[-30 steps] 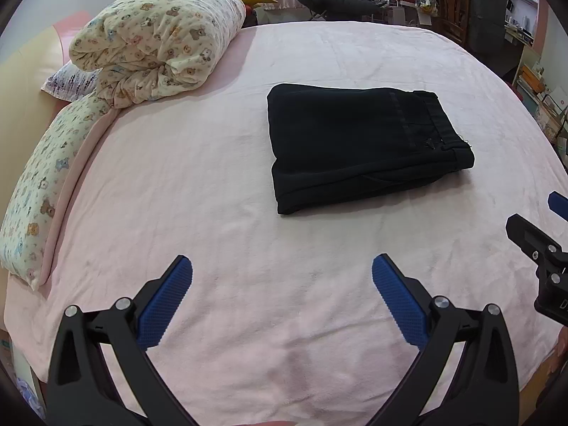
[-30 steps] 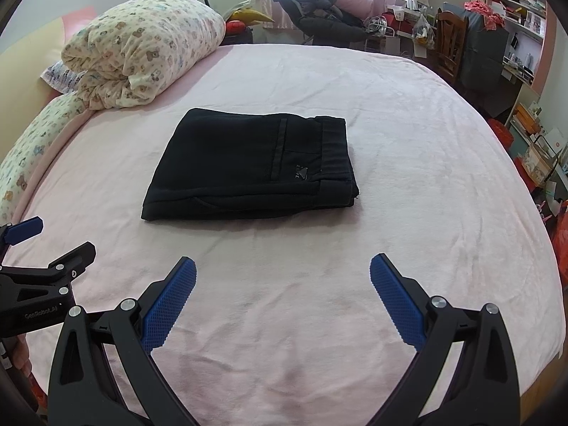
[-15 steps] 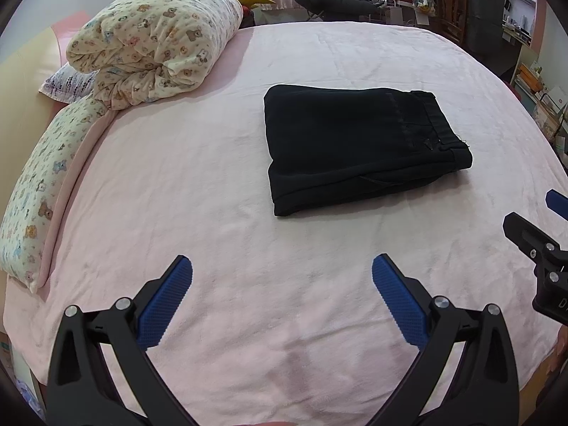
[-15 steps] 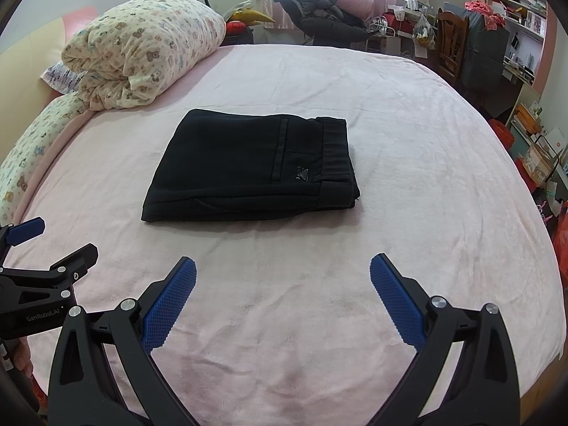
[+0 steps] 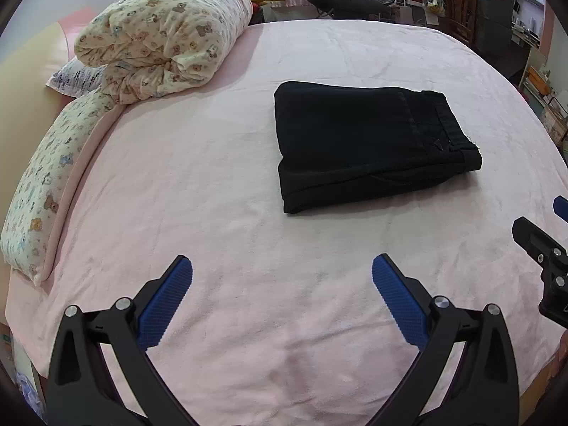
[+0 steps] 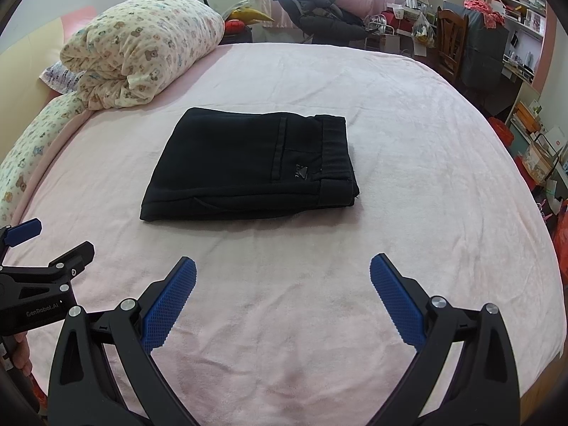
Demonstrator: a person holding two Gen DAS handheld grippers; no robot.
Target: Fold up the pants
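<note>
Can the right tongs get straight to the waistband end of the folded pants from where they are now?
Probably yes. The right tongs are open and empty, and only bare pink bedsheet lies between them and the folded pants. The left tongs sit off to the side, out of that path.

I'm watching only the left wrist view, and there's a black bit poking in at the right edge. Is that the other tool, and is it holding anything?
Observer: Yes, that is the right gripper. Its jaws are wide open and empty, short of the folded pants.
Operator: Who holds my tool?
Observer: A hand shows just under the left gripper.
Operator: Any marking on the pants?
Observer: A small shiny tag beside the waistband.
</note>
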